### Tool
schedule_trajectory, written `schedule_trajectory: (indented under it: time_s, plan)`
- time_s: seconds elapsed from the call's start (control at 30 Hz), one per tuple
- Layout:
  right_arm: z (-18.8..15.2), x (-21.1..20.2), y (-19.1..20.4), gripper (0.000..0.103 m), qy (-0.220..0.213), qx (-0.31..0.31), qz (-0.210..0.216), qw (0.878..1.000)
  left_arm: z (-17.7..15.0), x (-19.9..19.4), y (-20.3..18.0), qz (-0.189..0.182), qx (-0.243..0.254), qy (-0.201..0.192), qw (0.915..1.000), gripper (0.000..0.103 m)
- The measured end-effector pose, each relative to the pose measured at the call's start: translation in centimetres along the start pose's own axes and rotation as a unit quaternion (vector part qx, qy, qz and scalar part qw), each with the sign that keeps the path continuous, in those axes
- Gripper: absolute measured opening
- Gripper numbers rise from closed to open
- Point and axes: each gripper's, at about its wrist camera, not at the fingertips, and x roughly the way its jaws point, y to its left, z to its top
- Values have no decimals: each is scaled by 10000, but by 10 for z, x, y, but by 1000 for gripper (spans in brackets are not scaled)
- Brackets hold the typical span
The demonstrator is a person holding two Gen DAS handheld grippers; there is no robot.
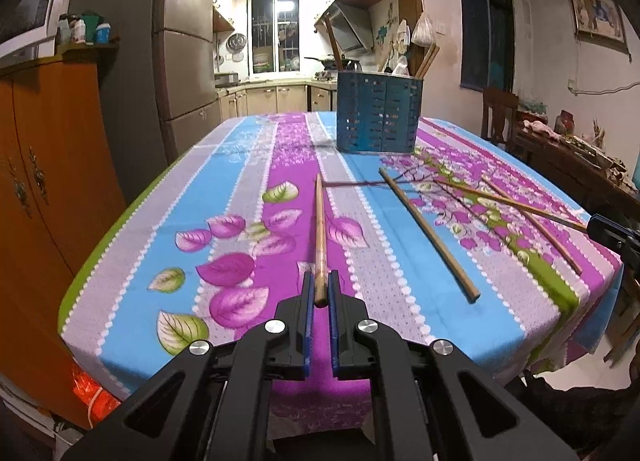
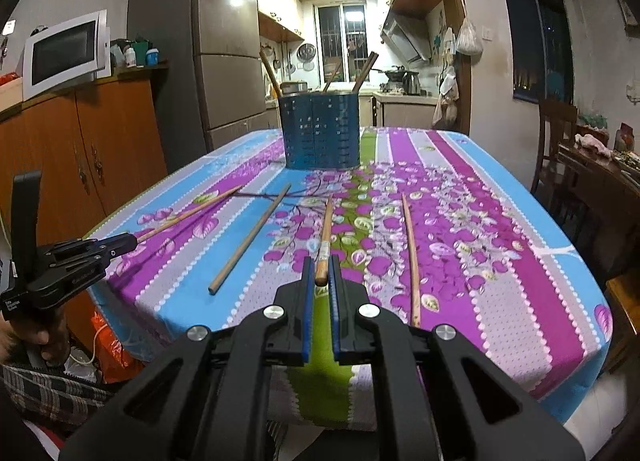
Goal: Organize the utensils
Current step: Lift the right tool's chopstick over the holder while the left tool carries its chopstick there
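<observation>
both cameras sit low at the desk's (image 1: pixel 240 165) near edge, looking far toward the blue holder (image 1: pixel 378 111) and kitchen. the left view stands left of the right; both share the desk, its fisheye edges probably warped.

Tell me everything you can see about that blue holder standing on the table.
The blue holder is a tall, upright container with rows of small slots punched through its walls; it looks like painted metal, with a bare silvery rim at the base. It stands towards the far end of the table on the flowered tablecloth. A few wooden chopsticks lean out of its open top. Nothing else touches it.
</observation>
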Motion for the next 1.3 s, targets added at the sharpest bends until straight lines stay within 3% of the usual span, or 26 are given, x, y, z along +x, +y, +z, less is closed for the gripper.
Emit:
schedule_trajectory:
  time_s: [0.17,0.6,0.93,1.3]
  plan:
    - [15,-8,-2,5,-276,-92,-40,9996,19,-7,4,-41,16,-177,9998,8]
    - [88,-2,-10,5,-982,-377,-24,9945,105,-19,10,-273,157,-880,9956,8]
    - [139,18,-6,5,-1242,-684,48,9899,156,-2,10,-548,149,-874,9946,8]
    - [176,36,-12,5,-1258,-556,375,9898,207,1,5,-821,223,-1022,9911,8]
